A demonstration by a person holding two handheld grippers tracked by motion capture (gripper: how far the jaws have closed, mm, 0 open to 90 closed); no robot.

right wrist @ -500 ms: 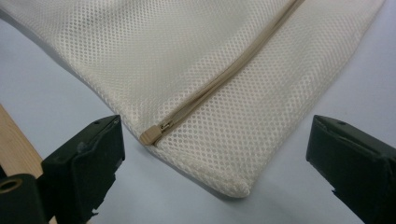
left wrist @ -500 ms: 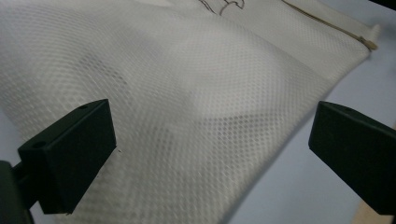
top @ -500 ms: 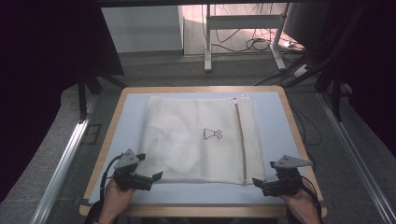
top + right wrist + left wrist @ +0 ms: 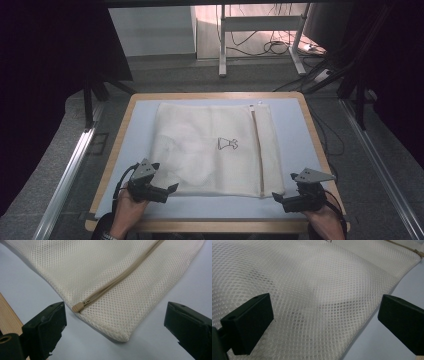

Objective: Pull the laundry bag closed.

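Observation:
A cream mesh bag (image 4: 210,150) lies flat on the pale blue table top (image 4: 135,150). It has a tan zipper (image 4: 257,150) along its right side and a small black print (image 4: 227,144). My left gripper (image 4: 170,191) is open at the bag's near left corner. Its jaws stand wide apart over the mesh (image 4: 317,290), with the left gripper (image 4: 324,325) holding nothing. My right gripper (image 4: 278,198) is open at the near right corner. In the right gripper view the zipper pull (image 4: 78,307) and the bag's corner (image 4: 122,336) lie just ahead of the right gripper (image 4: 115,332), untouched.
The table has a wooden rim (image 4: 220,226) along its near edge. Metal rails (image 4: 65,175) run along the floor on both sides. A desk frame (image 4: 260,30) with loose cables (image 4: 272,47) stands beyond the far edge. Bare blue surface surrounds the bag.

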